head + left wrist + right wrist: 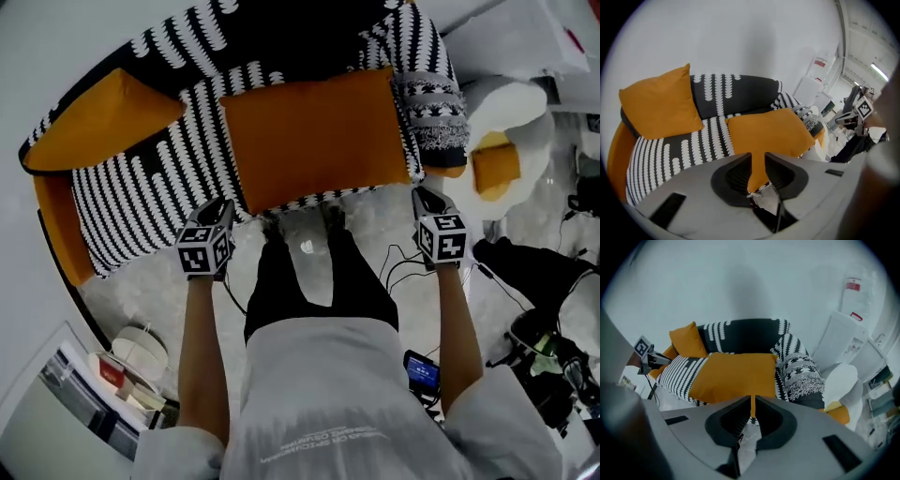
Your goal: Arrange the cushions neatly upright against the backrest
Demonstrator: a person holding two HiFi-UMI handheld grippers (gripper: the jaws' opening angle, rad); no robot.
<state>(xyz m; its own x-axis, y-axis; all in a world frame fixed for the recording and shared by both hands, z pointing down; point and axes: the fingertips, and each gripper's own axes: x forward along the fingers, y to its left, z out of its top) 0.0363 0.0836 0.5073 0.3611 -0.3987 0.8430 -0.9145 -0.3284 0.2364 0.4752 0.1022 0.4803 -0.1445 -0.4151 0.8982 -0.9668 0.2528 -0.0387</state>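
A large orange cushion (319,136) lies flat on the seat of the black-and-white patterned sofa (150,192); it also shows in both gripper views (768,131) (736,373). A second orange cushion (98,122) (658,103) leans upright against the backrest at the sofa's left end. My left gripper (217,206) (758,157) hovers in front of the flat cushion's left front corner, jaws apart with nothing between them. My right gripper (424,197) (753,399) hangs near the cushion's right front corner, jaws shut on nothing. Neither gripper touches a cushion.
A grey patterned fringed throw (433,112) drapes over the sofa's right arm. A white egg-shaped seat with a small orange cushion (495,169) stands to the right. Cables (398,262) lie on the floor by my legs. A stool and boxes (131,361) sit at lower left.
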